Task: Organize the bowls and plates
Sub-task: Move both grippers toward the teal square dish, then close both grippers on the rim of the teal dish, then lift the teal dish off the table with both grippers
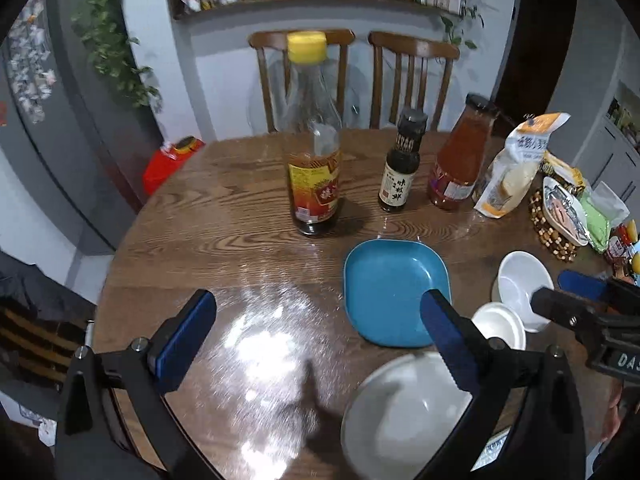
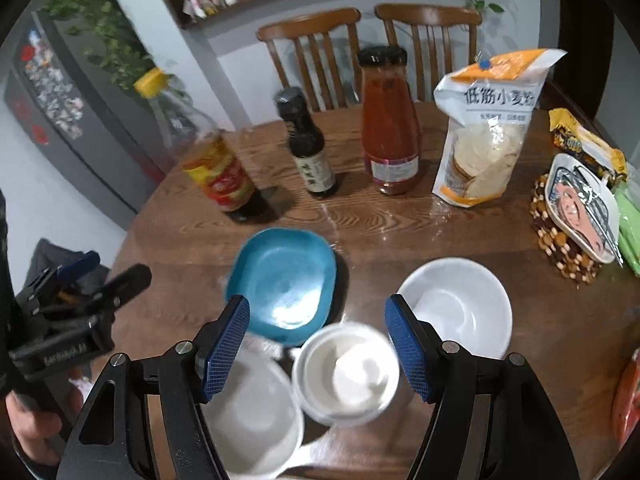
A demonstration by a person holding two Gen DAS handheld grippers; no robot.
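Both grippers hang over the round wooden table (image 1: 240,216), nothing held. Left gripper (image 1: 320,312) has its jaws spread wide over bare table left of the dishes; right gripper (image 2: 318,340) also has jaws spread, empty, with the small white bowl (image 2: 346,376) seen below and between them, no contact visible

Dishes are clustered at the near edge: blue square plate (image 1: 390,288) flat in the middle, large white bowl (image 1: 404,420) nearest the person, small white bowl just right of it, another white bowl (image 2: 460,304) further right. All sit separate, none stacked. Bottles and a flour bag (image 2: 484,136) stand behind, well apart from the dishes

Step looks like the approach, picking the first dish; stacking not started. Next move probably calls for lowering the right jaws onto the small bowl's rim, one pad inside and one outside, then closing. Frames are blurred, so exact alignment is hard to tell
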